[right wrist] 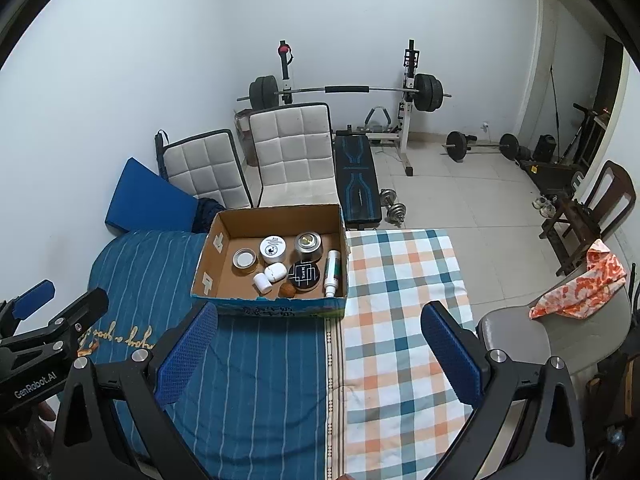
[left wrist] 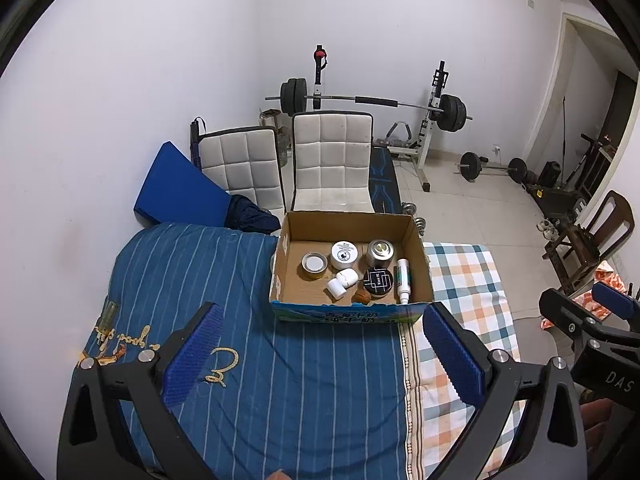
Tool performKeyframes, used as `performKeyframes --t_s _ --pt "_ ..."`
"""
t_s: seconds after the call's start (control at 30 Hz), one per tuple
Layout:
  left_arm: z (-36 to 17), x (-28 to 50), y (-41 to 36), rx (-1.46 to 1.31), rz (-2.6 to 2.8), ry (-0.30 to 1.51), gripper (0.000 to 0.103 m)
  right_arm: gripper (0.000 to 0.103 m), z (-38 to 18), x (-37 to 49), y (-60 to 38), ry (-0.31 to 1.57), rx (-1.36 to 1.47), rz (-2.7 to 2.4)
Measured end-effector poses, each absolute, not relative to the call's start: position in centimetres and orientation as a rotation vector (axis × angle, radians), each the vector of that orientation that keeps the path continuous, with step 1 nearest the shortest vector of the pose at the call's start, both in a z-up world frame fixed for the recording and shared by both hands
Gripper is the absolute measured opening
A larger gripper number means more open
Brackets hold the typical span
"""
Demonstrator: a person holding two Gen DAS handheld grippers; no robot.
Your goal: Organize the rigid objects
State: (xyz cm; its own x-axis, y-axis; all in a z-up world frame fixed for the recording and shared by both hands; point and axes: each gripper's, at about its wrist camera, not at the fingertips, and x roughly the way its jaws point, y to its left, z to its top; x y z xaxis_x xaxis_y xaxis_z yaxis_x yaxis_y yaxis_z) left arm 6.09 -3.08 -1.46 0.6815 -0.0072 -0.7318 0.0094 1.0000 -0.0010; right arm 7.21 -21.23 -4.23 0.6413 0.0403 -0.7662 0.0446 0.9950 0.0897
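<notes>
Blue ribbed pads face each other across a wide gap on your left gripper [left wrist: 320, 356], and nothing sits between them; your right gripper [right wrist: 318, 354] is spread just as wide and just as empty. You hold both well back from the work, side by side and pointing the same way, which reads as a resting stance that keeps the whole scene in view. Below the fingers lies only bedding: a blue striped quilt [left wrist: 256, 360] under the left and a checked sheet [right wrist: 400, 320] under the right.

Beyond the fingertips sits the cardboard box [left wrist: 416, 236], open-topped so you can drop things in from above. Everything small and hard is gathered on its floor: a round tin [left wrist: 313, 265], a white jar [left wrist: 344, 255], a metal canister [left wrist: 380, 253], a black patterned tin [left wrist: 378, 281], a white tube [left wrist: 403, 281] along the right wall, and a brown walnut-like ball [left wrist: 362, 297]. Judging by the bare bedding, the sorting looks finished.
</notes>
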Motion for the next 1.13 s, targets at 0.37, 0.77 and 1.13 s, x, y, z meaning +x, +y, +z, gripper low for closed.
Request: performKeyframes --t_s 0.37,0.77,1.13 --pt "-1.16 5.98 -2.97 0.003 -0.002 0.814 0.102 0.103 -4.16 7.16 -21.17 0.874 0.101 0.003" --pt "-1.24 6.03 -3.16 0.007 -0.004 0.817 0.102 0.103 -3.93 6.72 -21.24 0.876 0.102 -0.003" --pt "-1.56 5.70 -3.16 -0.003 -0.004 0.793 0.102 0.103 -3.88 6.55 -21.28 0.879 0.104 -0.008"
